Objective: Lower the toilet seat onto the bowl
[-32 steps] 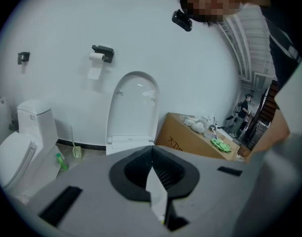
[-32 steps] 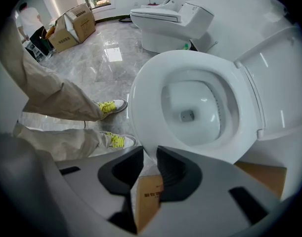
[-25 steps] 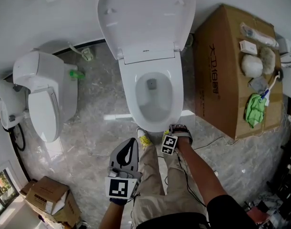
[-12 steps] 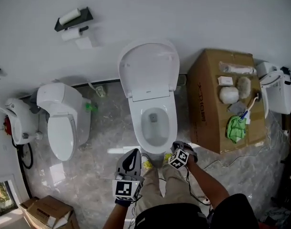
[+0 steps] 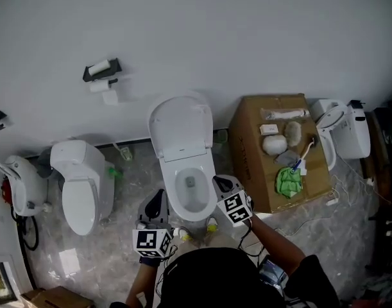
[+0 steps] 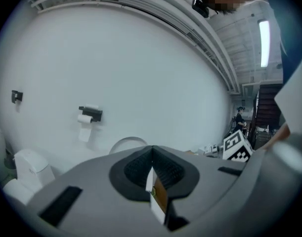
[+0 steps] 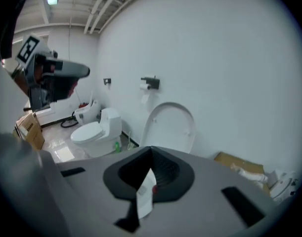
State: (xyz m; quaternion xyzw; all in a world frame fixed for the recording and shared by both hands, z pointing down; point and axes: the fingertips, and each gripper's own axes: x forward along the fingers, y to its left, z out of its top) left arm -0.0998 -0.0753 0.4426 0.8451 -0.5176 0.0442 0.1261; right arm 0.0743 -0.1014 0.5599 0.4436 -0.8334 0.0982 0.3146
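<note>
The toilet seat (image 5: 181, 128) stands straight up at the back of the bowl (image 5: 190, 194), leaning toward the white wall (image 5: 247, 37), so the bowl is open on top and the job is not done yet. The person stands right in front of the bowl, which looks like a good spot to reach the seat from. The left gripper (image 5: 159, 196) is on one side of the bowl's front and the right gripper (image 5: 218, 181) is on the other side. Both are well apart from the seat. Each gripper has its two jaws pressed tight together, with nothing between them. I think closed jaws make sense here, because the seat can be hooked at its top edge and tipped forward, not pinched. A cardboard box (image 5: 272, 153) sits just beside the toilet on one side and another toilet (image 5: 80, 185) stands on the other, so there is not much room to step sideways
</note>
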